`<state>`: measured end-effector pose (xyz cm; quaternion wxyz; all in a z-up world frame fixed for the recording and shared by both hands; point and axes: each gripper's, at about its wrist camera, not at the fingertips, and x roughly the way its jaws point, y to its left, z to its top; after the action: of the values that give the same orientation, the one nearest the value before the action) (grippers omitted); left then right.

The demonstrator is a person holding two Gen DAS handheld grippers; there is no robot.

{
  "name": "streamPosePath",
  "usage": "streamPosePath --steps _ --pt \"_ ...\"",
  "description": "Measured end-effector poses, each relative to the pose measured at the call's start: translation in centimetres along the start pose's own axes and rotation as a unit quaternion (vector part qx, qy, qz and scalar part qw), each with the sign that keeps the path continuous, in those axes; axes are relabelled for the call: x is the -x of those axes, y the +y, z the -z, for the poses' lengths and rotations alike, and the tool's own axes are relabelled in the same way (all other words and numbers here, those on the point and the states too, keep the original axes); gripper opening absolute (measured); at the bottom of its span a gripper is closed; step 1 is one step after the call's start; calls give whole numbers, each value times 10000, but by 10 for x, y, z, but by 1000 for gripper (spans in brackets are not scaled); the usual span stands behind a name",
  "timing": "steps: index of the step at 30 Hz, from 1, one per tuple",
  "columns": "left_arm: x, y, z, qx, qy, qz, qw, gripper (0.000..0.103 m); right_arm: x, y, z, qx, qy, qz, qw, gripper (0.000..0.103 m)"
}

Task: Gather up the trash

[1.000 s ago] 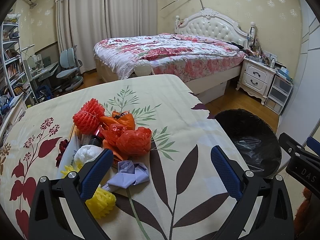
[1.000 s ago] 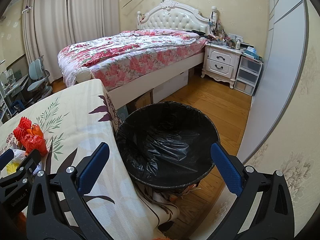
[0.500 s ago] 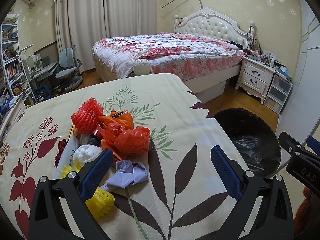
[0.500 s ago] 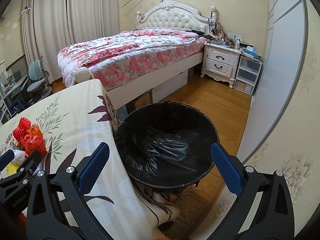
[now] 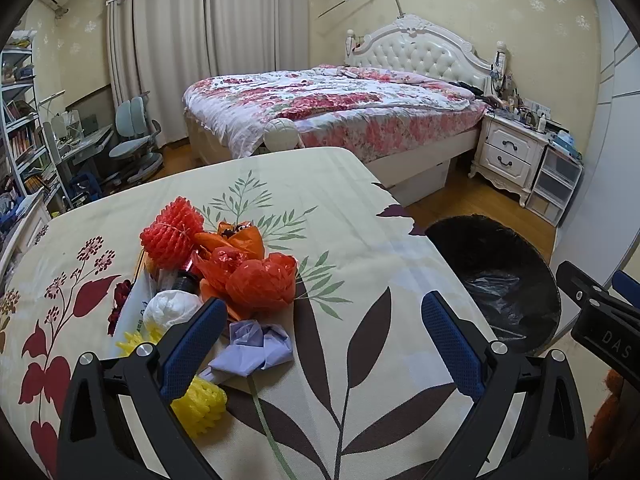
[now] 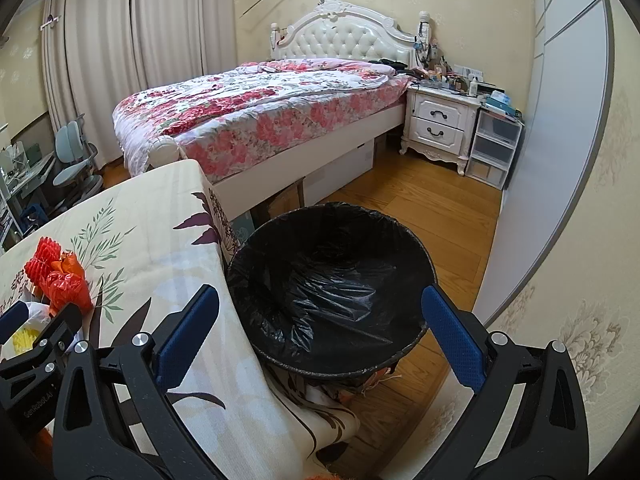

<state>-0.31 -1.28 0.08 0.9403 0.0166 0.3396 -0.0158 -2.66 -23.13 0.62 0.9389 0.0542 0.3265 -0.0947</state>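
A pile of trash lies on the table with the leaf-print cloth (image 5: 360, 240): a red foam net (image 5: 171, 231), orange-red plastic bags (image 5: 262, 282), a white bag (image 5: 170, 310), a lilac crumpled wrapper (image 5: 256, 346) and a yellow foam net (image 5: 198, 404). My left gripper (image 5: 320, 344) is open and empty, just above the table in front of the pile. My right gripper (image 6: 320, 336) is open and empty above a bin with a black liner (image 6: 332, 284), which holds no trash. The bin (image 5: 500, 280) stands on the floor at the table's right edge.
A bed with a floral quilt (image 5: 328, 108) stands behind the table. A white nightstand (image 6: 440, 128) and plastic drawers (image 6: 494, 148) stand at the right wall. A desk, chair (image 5: 134, 140) and bookshelf are at the left. Wooden floor lies around the bin.
Both grippers stay open and empty. The left wrist view has shifted very slightly; the trash pile and the bin have not moved.
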Motion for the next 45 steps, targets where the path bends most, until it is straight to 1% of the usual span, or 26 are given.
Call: streamPosePath --steps 2,14,24,28,30,32,33,34,35,37,45 --pt "0 0 0 -2 4 9 10000 97 -2 6 1 2 -9 -1 10000 99" --pt "1 -1 0 -15 33 41 10000 97 -2 5 1 2 -4 -9 10000 99" --pt "3 -2 3 -68 100 98 9999 97 0 -3 5 75 27 -2 10000 99" --pt "7 3 4 -41 84 86 9999 96 1 7 6 128 66 -42 9999 99" --pt "10 8 4 -22 60 60 10000 93 3 12 6 154 88 -99 9998 99" --pt "14 14 4 -2 18 8 10000 93 2 17 7 206 145 -181 9995 97" --pt "16 18 4 9 3 -22 10000 92 2 20 8 232 176 -216 9993 92" --pt "18 22 5 29 -11 -55 10000 92 1 24 9 257 215 -248 9991 84" --pt "20 25 6 51 -16 -86 9999 92 1 27 10 275 258 -291 9989 81" --pt "23 35 9 112 -11 -162 9998 92 -3 34 11 304 352 -414 9981 80" --pt "30 77 25 429 119 -543 9975 91 1 61 21 527 418 -674 9955 79"
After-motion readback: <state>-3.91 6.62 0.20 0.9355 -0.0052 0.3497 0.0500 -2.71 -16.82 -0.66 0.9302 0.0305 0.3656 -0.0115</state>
